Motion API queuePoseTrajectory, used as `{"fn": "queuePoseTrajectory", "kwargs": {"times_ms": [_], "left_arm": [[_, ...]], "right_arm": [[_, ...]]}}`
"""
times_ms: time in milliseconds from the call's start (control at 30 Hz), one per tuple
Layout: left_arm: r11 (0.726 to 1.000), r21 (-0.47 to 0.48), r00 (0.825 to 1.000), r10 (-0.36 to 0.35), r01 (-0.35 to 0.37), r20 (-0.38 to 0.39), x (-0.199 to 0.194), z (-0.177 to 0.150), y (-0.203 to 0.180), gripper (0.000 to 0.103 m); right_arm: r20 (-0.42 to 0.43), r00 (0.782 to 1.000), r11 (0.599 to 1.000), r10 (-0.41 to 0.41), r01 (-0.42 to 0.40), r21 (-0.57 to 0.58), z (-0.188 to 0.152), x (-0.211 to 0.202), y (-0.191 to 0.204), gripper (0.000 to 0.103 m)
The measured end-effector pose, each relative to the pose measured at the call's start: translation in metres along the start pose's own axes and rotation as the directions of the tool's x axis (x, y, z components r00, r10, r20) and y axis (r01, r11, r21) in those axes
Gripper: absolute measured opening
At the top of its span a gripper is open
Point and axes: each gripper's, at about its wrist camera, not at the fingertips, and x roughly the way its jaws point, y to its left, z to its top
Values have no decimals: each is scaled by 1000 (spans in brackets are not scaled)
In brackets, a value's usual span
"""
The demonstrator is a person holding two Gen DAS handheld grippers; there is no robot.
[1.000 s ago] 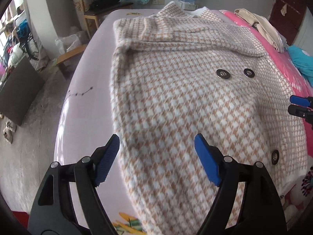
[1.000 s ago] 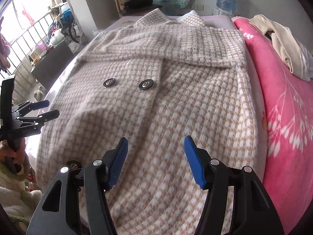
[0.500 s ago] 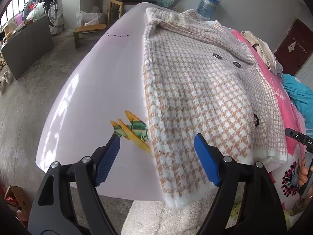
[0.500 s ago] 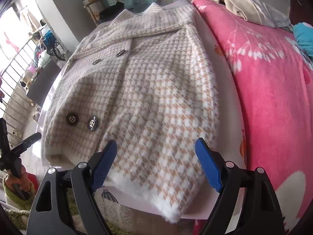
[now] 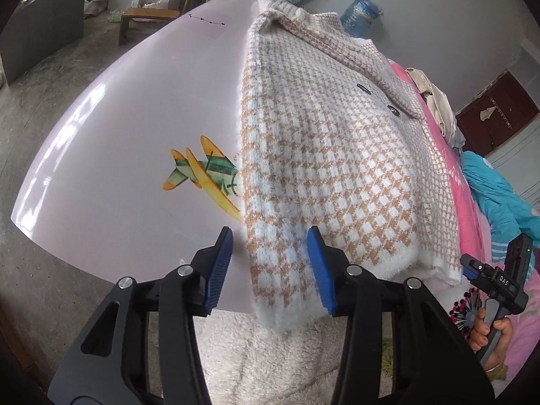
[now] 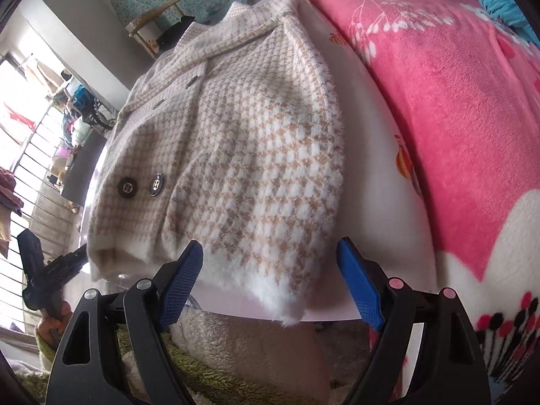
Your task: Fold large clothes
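Fuzzy houndstooth coat (image 5: pixel 330 175) spread flat on the glossy lilac board (image 5: pixel 128 141)

Tan-and-white knit, fluffy white hem drooping over the near edge at 6 o'clock, shiny dark round buttons (image 6: pixel 141 185). Left gripper (image 5: pixel 270 263) is closing, hem corner between its ribbed blue pads but not pinched. Right gripper (image 6: pixel 270 280) is wide apart, closing slightly, hem between. Plush pink blanket (image 6: pixel 455 101) at 3 o'clock.
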Motion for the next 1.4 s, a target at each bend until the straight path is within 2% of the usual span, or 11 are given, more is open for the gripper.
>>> {"fn": "queuePoseTrajectory", "kwargs": {"times_ms": [100,233,400,633,733,833,933,1000,1133,1267,1400], "left_arm": [[999,-21,999,-37,37,1,4,0,-2,32],[997,-42,998,-62,63,13,7,1,-5,12],[997,76,996,-18,11,91,-27,6,-27,6],[978,200,985,30,-65,173,-96,15,-54,6],[973,194,991,116,-127,67,-64,5,-39,6],[964,203,980,187,-171,-63,-24,-9,-21,9],[953,239,978,203,-186,-50,-35,-10,-21,16],[932,293,976,216,-214,26,-56,-9,-29,21],[892,410,981,157,-189,110,-77,-14,-56,23],[850,523,997,38,-64,62,-51,-24,-98,30],[753,650,995,81,-99,57,-13,-45,-134,30]], "right_arm": [[9,999,999,-40,40,-6,-2,3,2,65],[24,998,999,-53,53,8,-1,5,-5,22],[82,996,998,-30,34,-46,7,-15,2,9],[237,972,989,5,30,-144,25,-101,20,9],[137,991,995,-3,16,-98,19,-78,-3,8],[-31,992,987,-126,122,-106,4,-26,-18,10],[18,982,963,-190,190,-193,1,-34,-2,25],[108,971,937,-211,232,-259,1,-57,15,51],[214,957,869,-194,269,-415,-2,-75,51,53],[144,987,806,-75,145,-574,-12,-39,94,57],[49,997,720,-67,82,-689,-30,5,130,58]]}}
